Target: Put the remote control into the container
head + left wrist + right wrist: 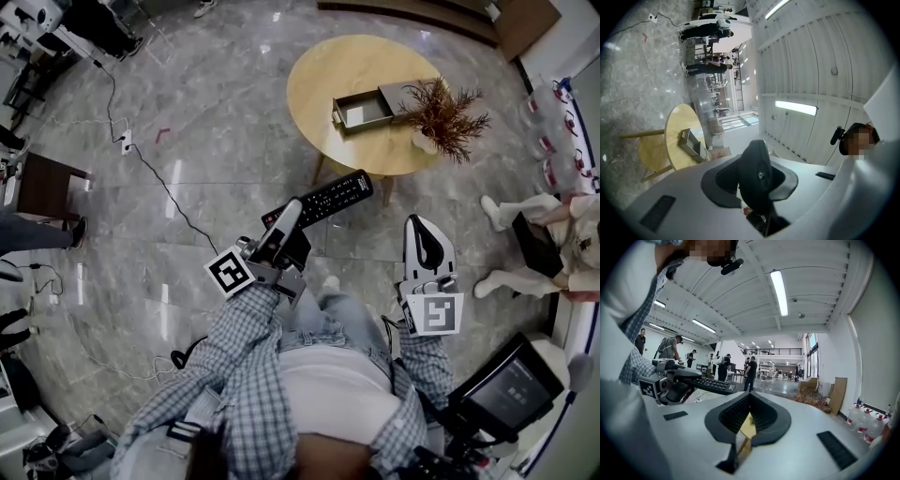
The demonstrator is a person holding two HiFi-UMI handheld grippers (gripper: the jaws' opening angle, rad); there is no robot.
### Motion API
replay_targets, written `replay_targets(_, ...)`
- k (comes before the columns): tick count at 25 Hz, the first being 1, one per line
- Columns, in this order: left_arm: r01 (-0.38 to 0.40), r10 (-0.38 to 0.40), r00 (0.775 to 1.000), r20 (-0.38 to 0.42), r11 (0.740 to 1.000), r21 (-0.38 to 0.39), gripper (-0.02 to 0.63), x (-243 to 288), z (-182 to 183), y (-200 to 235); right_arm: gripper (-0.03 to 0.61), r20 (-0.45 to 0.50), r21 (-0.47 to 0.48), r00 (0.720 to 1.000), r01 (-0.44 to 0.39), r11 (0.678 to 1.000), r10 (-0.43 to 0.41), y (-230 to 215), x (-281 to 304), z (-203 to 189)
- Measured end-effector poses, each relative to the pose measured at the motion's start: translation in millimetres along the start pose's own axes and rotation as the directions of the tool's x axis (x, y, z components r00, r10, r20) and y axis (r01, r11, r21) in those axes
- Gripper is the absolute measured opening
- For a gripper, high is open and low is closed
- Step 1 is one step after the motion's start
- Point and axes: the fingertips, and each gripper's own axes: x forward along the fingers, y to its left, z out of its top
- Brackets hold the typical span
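The left gripper [289, 217] pinches the remote control [328, 197] by one end, mid-frame. The right gripper [424, 230] is pressed together, holding nothing. The container [367, 122] sits far off on the round table [328, 70], upper right. The long remote could tip and slip out, since only its end is held.

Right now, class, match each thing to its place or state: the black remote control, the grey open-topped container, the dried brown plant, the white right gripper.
1 black remote control
2 grey open-topped container
3 dried brown plant
4 white right gripper

A jaws together, empty
B lying flat on the round wooden table
C clamped in the left gripper
D standing in a white pot

Pairs: 1-C, 2-B, 3-D, 4-A
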Motion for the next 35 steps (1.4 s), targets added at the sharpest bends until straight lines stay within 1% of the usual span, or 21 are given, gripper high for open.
replay_targets(3,-0.001,0.001,1.0,-0.004,1.0,0.007,0.089,3.6,0.3,3.0,0.006,0.003,0.005,1.0,0.01,1.0,-0.01,-6.0,1.0,-2.3)
replay_targets(7,-0.031,0.031,1.0,-0.002,0.999,-0.017,0.089,4.2,3.1,13.4,0.006,-0.014,0.006,1.0,0.012,1.0,-0.012,-6.7,6.1,-7.0)
replay_targets(10,-0.043,0.043,0.999,-0.004,0.999,-0.017,0.089,15.5,5.0,18.4,0.006,-0.017,0.004,1.0,0.012,1.0,-0.011,-13.9,11.6,-6.2)
replay_targets(18,-0.04,0.04,0.999,-0.018,0.999,-0.029,0.089,41.2,9.1,46.9,0.006,-0.037,-0.014,0.999,0.035,0.999,-0.035,-31.7,28.5,-22.9)
replay_targets(23,-0.048,0.047,0.999,-0.026,0.998,-0.041,0.089,57.0,25.5,62.8,0.006,-0.044,-0.01,0.998,0.041,0.999,-0.042,-36.7,53.3,-23.8)
replay_targets(27,-0.058,0.057,0.997,-0.045,0.997,-0.041,0.089,78.9,41.9,70.1,0.006,-0.047,-0.013,0.998,0.041,0.999,-0.042,-46.0,80.5,-16.0)
replay_targets(31,-0.066,0.064,0.996,-0.061,0.997,-0.038,0.089,103.3,56.7,83.6,0.006,-0.038,0.014,0.998,0.054,0.998,-0.054,-58.5,108.7,-10.1)
replay_targets(35,-0.084,0.08,0.993,-0.083,0.996,-0.043,0.089,118.4,66.1,99.4,0.005,-0.063,-0.003,0.997,0.052,0.999,-0.052,-64.1,128.2,-16.4)
